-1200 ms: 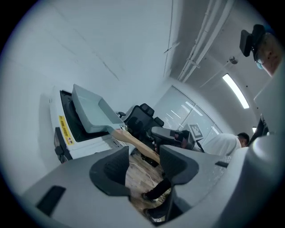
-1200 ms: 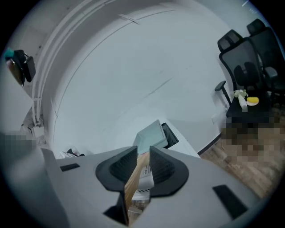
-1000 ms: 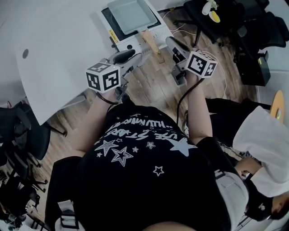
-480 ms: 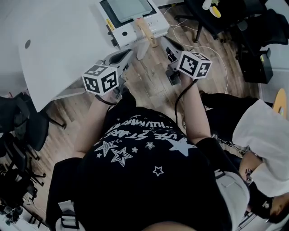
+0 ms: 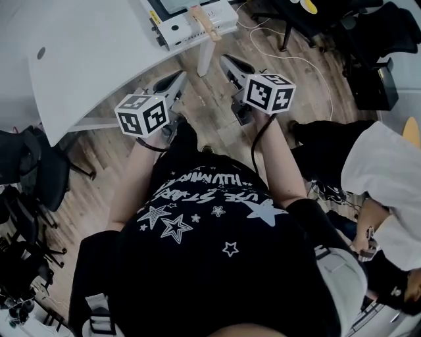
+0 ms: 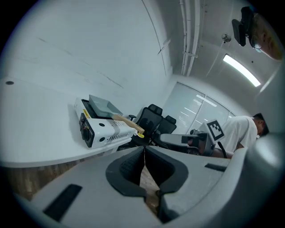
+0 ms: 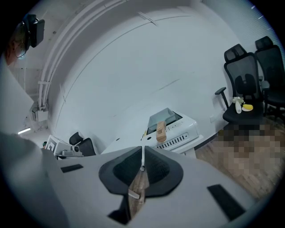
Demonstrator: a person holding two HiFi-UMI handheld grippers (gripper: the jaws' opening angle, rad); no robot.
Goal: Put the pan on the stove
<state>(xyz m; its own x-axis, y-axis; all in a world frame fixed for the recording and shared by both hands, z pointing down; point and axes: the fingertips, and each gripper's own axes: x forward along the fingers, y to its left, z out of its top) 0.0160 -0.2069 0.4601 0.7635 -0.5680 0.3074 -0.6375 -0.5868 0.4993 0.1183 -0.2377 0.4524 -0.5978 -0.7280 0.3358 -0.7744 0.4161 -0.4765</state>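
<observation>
A grey square pan (image 6: 103, 106) with a wooden handle (image 6: 129, 124) rests on the white portable stove (image 6: 104, 129) at the corner of the white table (image 5: 92, 52). In the head view only the stove's front (image 5: 191, 20) and the handle (image 5: 204, 23) show at the top edge. Both grippers hang over the wood floor, short of the table and apart from the stove. My left gripper (image 5: 174, 80) is shut with nothing in it, jaws meeting (image 6: 144, 149). My right gripper (image 5: 229, 64) is likewise shut and empty (image 7: 142, 151), facing the pan (image 7: 164, 118) and its handle (image 7: 160, 130).
A table leg (image 5: 205, 56) stands between the two grippers. Black office chairs (image 5: 342, 26) and a white cable (image 5: 289, 59) occupy the floor at the right. A person in a white shirt (image 5: 381, 184) sits at the right edge. More dark chairs (image 5: 26, 178) are at the left.
Both grippers have drawn back from the stove toward my body. In the head view the stove and pan have slid to the top edge. The pan stays on the stove.
</observation>
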